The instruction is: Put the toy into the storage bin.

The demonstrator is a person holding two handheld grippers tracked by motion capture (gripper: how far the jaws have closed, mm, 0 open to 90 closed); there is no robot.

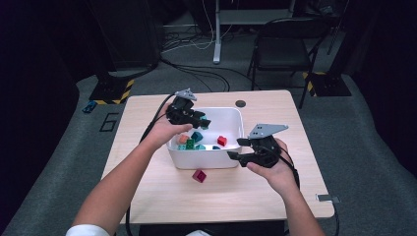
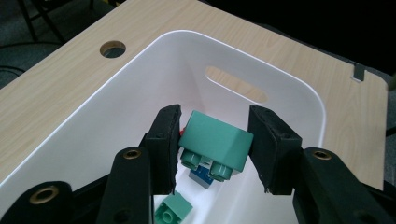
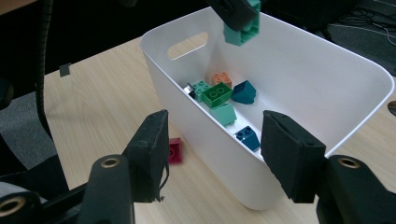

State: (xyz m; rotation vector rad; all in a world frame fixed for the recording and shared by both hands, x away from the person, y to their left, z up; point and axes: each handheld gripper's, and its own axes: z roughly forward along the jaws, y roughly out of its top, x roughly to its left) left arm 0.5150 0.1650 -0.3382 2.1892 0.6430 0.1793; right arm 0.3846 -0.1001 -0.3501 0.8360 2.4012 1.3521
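Left gripper (image 2: 212,144): clamped on a teal brick (image 2: 215,140), studs pointing down, one pad on each side; it sits centre frame in the left gripper view.
Left gripper, high view (image 1: 199,120): just left of centre, hanging over the bin's upper left corner.
Teal brick: held in the air above the inside of the bin (image 2: 140,93), clear of the bricks on the floor below; in the right gripper view it shows at the top edge (image 3: 242,29), over the bin's far wall.
Right gripper (image 3: 212,154): jaws wide apart, nothing between the pads; the bin's near corner (image 3: 243,186) sits in the gap, low centre of that view.
Right gripper, high view (image 1: 235,149): right of centre, just beside the bin's right wall.
Bin: white, with a handle slot, centre of the surface (image 1: 147,172) in the high view.
Loose bricks in bin: orange (image 3: 222,78), green (image 3: 215,94), dark teal (image 3: 245,91), light teal (image 3: 223,113) and blue (image 3: 247,136), all along the floor, mid frame in the right gripper view.
Red brick in bin (image 1: 222,140): near the right wall, centre of the high view.
Magenta brick (image 1: 199,175): on the surface just below the bin's front wall; lower left of the right gripper view (image 3: 175,150).
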